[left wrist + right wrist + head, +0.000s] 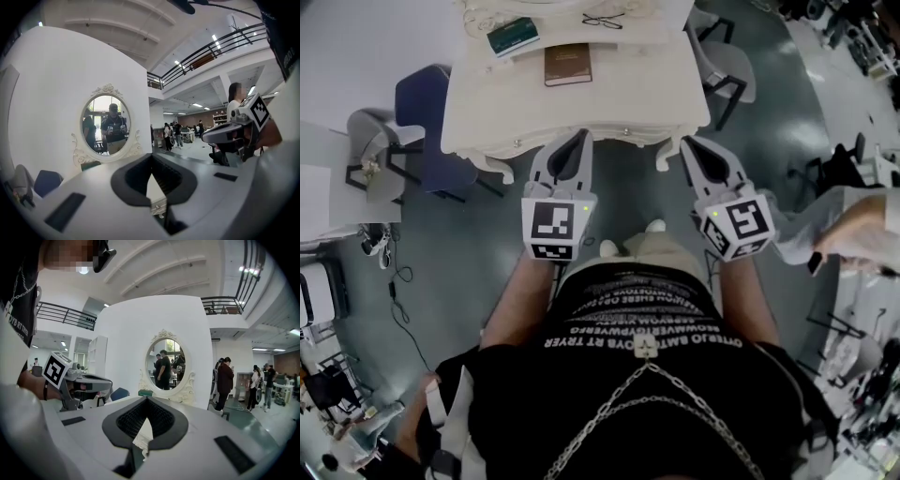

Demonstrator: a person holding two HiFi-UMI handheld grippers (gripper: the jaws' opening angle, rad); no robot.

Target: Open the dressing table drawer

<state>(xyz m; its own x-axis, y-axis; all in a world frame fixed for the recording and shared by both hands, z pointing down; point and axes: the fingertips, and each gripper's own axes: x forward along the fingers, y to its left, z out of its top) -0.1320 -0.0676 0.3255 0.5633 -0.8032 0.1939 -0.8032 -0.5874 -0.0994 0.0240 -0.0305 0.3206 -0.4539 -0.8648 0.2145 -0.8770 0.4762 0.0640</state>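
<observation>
The cream dressing table [487,103] stands just ahead in the head view, its drawer front [623,131] facing me between the two grippers. My left gripper [582,137] points at the front edge, and its jaws look shut with nothing held. My right gripper [685,142] is also shut and empty, close to the right front corner. In the left gripper view, a bit of the cream front with a small knob [157,206] shows through the gap behind the closed tips of the left gripper [151,160]. The right gripper [146,402] faces the oval mirror [168,364].
On the tabletop lie a brown book [567,64], a green box [512,36] and glasses [602,21]. A blue chair [427,112] stands at the table's left and a grey chair [727,70] at its right. Another person's arm [853,234] reaches in from the right edge.
</observation>
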